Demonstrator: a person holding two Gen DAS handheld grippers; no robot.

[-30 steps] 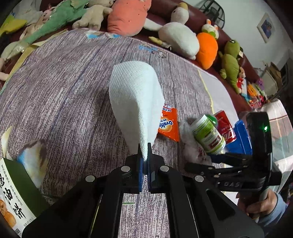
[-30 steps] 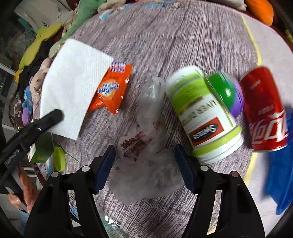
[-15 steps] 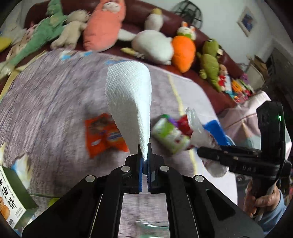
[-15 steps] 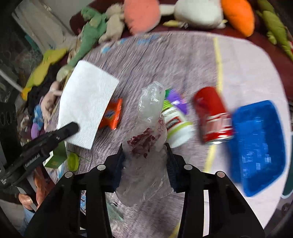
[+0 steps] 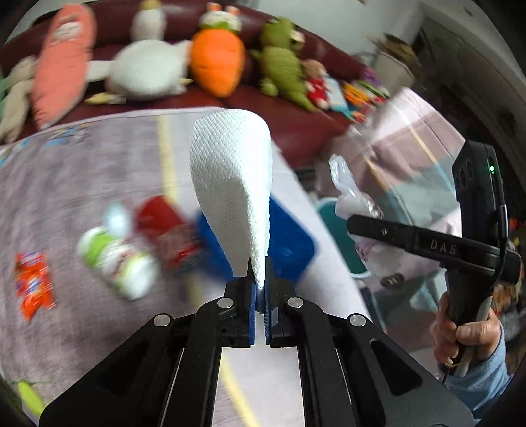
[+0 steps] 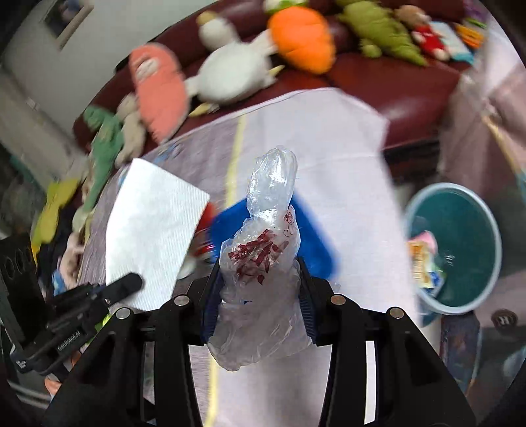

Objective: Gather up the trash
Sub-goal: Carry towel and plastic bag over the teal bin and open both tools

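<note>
A paper towel (image 5: 233, 197) is clamped in the left tongs (image 5: 259, 289) and a plastic bag (image 6: 263, 262) in the right tongs (image 6: 259, 295), the bin (image 6: 457, 249) lies right of them, and a can (image 5: 157, 216), bottle (image 5: 115, 259) and wrapper (image 5: 33, 282) are left behind.

A dark red sofa (image 6: 388, 82) runs along the back, lined with plush toys: an orange carrot (image 6: 300, 37), a white goose (image 6: 230, 70), a pink plush (image 6: 159, 88) and a green dinosaur (image 6: 378, 28). The counter (image 6: 328, 131) wears a cloth, grey-purple on one side, pale on the other, parted by a yellow stripe (image 6: 235, 164).
</note>
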